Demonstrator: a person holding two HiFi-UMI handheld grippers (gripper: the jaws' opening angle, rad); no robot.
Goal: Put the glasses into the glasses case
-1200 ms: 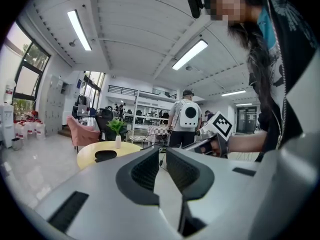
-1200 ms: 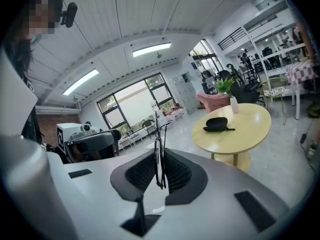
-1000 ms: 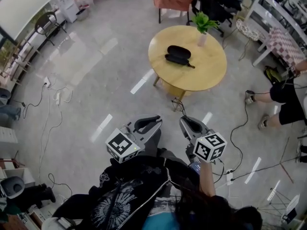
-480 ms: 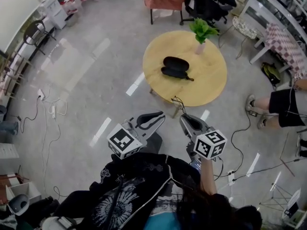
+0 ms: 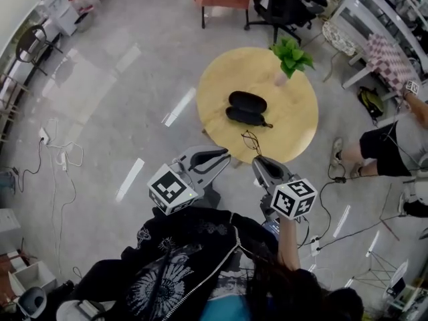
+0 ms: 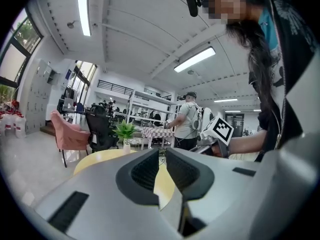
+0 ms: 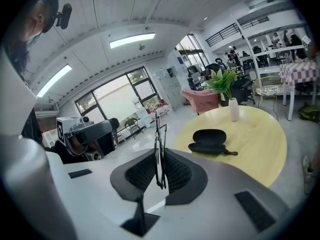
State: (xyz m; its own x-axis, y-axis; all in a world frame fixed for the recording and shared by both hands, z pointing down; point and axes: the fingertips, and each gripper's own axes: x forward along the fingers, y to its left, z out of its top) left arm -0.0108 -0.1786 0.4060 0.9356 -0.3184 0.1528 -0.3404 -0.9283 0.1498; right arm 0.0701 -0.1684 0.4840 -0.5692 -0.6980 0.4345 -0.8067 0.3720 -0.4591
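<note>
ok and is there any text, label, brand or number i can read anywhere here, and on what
None: no word, number or brand is readable in any view.
Left marker cube and right marker cube: black-and-white square patterns only, no letters.
Glasses case: plain black, no print visible.

Steep overhead, two low views (shared table [image 5: 294, 122])

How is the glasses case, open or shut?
Open. The glasses case shows two black halves spread apart on the round table.
</note>
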